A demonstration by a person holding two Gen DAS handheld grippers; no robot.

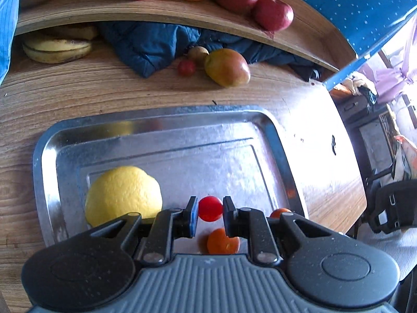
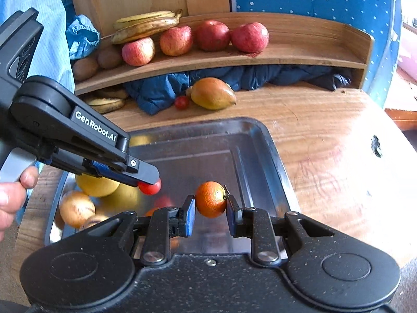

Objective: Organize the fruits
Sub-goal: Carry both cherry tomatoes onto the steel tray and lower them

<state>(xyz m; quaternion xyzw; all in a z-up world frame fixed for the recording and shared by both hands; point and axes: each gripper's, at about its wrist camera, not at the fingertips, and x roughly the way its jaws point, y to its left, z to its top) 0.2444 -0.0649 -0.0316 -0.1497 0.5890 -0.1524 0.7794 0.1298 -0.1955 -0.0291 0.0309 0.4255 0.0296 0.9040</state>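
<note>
My left gripper [image 1: 210, 208] is shut on a small red cherry tomato [image 1: 210, 208], held above the steel tray [image 1: 166, 120]. Seen from the right wrist, that left gripper [image 2: 149, 184] comes in from the left with the tomato [image 2: 150, 187] at its tip. My right gripper [image 2: 210, 203] is shut on a small orange [image 2: 210, 198] over the tray [image 2: 260, 135]. A yellow lemon [image 1: 123, 195] lies in the tray, with small oranges [image 1: 223, 241] below my left fingers. A mango [image 1: 226, 67] and a second cherry tomato [image 1: 186, 67] lie on the table beyond.
A wooden shelf [image 2: 299, 54] at the back holds red apples [image 2: 212, 35], bananas [image 2: 146, 26] and kiwis [image 2: 84, 67]. A blue jacket [image 2: 161, 88] and more bananas [image 1: 56, 48] lie under it. A person's hand [image 2: 13, 193] grips the left handle. The table edge falls away on the right.
</note>
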